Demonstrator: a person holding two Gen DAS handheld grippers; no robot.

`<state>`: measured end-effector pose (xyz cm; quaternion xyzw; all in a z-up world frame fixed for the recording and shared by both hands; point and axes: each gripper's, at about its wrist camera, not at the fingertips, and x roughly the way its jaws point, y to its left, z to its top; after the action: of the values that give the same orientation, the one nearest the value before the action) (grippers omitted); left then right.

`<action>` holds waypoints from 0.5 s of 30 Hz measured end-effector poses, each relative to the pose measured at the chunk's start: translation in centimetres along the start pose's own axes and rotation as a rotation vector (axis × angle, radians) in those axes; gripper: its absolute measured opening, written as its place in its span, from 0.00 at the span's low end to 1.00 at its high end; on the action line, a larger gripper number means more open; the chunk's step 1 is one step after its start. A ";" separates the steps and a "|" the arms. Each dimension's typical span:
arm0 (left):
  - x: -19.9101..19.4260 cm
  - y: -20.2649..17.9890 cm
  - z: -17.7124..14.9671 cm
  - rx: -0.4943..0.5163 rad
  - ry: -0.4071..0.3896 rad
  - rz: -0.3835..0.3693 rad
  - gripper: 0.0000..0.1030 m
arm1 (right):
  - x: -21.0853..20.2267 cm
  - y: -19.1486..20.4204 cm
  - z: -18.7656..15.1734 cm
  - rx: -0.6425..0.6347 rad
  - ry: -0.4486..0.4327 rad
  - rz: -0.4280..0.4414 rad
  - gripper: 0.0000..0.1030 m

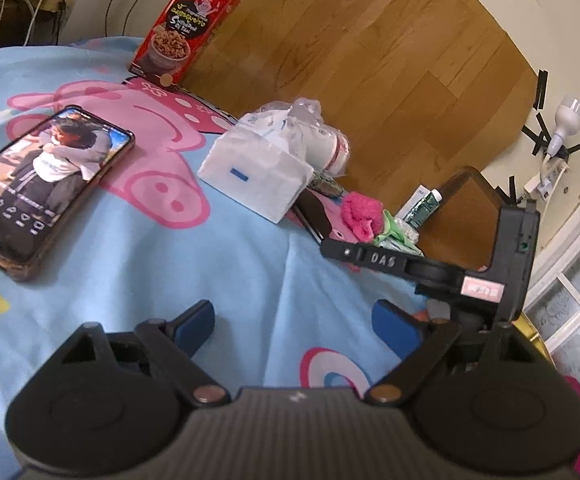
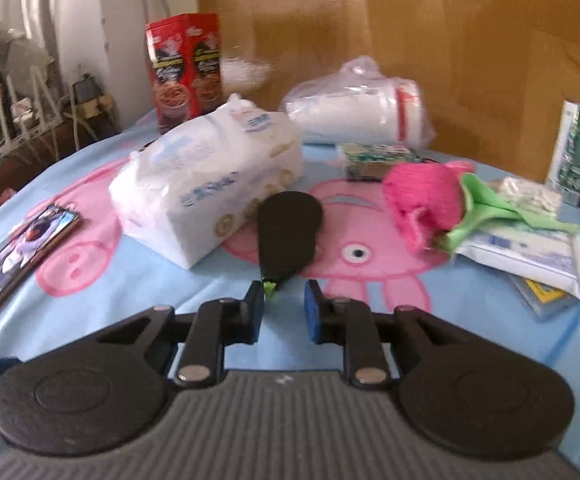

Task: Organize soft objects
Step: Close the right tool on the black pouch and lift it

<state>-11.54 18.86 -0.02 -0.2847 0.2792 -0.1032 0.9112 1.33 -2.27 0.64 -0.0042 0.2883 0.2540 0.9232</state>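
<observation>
Our left gripper (image 1: 296, 326) stands wide open over the blue blanket (image 1: 137, 264), empty. At ten o'clock lies a phone (image 1: 45, 184); at twelve, the tissue pack (image 1: 257, 176). Our right gripper (image 2: 284, 312) is narrowed to a small gap with nothing between its pads, just short of a black paddle (image 2: 287, 232). At two o'clock sits the pink knitted piece (image 2: 422, 204). We risk snagging its loose yarn or dragging the wipes packet (image 2: 530, 252) beneath it.

Light-blue blanket (image 2: 169, 280) printed with pink cartoon pigs; fuzzy hot-pink cloth (image 2: 422, 196); lime-green cloth (image 2: 486, 208); red cereal box (image 2: 185, 68); white tissue pack (image 2: 205, 184), blue print.
</observation>
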 end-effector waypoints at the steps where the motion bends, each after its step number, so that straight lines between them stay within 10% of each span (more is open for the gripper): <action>1: 0.1 -0.1 0.0 0.001 0.002 -0.003 0.86 | -0.2 -0.1 0.2 0.016 -0.007 0.010 0.27; 9: 0.1 -0.1 0.1 0.000 0.012 -0.010 0.86 | 2.2 0.9 1.9 -0.042 -0.019 -0.016 0.54; 15: -0.1 -0.5 0.3 0.002 0.013 -0.014 0.86 | 2.5 -1.0 1.9 -0.025 0.024 0.024 0.39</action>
<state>-11.49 18.59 0.52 -0.2852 0.2829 -0.1117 0.9089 4.54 -1.66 0.73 -0.0152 0.2962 0.2683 0.9165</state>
